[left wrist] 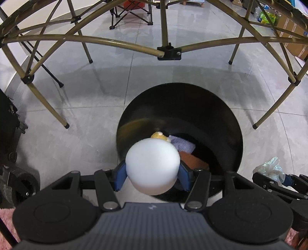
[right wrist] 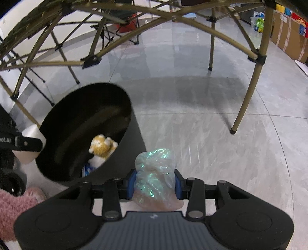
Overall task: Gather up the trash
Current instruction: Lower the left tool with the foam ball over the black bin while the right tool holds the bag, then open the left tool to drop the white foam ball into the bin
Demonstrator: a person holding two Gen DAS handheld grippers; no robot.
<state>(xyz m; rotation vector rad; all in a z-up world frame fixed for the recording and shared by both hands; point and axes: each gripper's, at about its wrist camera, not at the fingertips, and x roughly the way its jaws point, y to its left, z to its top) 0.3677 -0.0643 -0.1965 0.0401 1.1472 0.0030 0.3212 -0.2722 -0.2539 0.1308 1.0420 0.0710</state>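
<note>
My left gripper [left wrist: 153,176] is shut on a white foam cylinder [left wrist: 153,165] and holds it over the near rim of a round black bin [left wrist: 221,115]. The bin holds a yellow plush toy [left wrist: 158,135], a pale purple item [left wrist: 182,145] and a brown item [left wrist: 194,161]. My right gripper [right wrist: 155,184] is shut on a crumpled iridescent plastic bag [right wrist: 154,173], to the right of the bin [right wrist: 67,119] and outside it. The plush toy [right wrist: 102,147] shows inside the bin there too. The bag [left wrist: 269,169] and the foam cylinder [right wrist: 30,144] each appear in the other view.
The bin stands on a grey tiled floor [right wrist: 211,134] under a folding table with tan metal legs [left wrist: 48,107] [right wrist: 242,107]. A folding chair [left wrist: 132,13] and cardboard boxes [right wrist: 288,34] stand farther back. A black wheeled object [left wrist: 19,182] is at left, pink fluffy fabric [right wrist: 13,209] near it.
</note>
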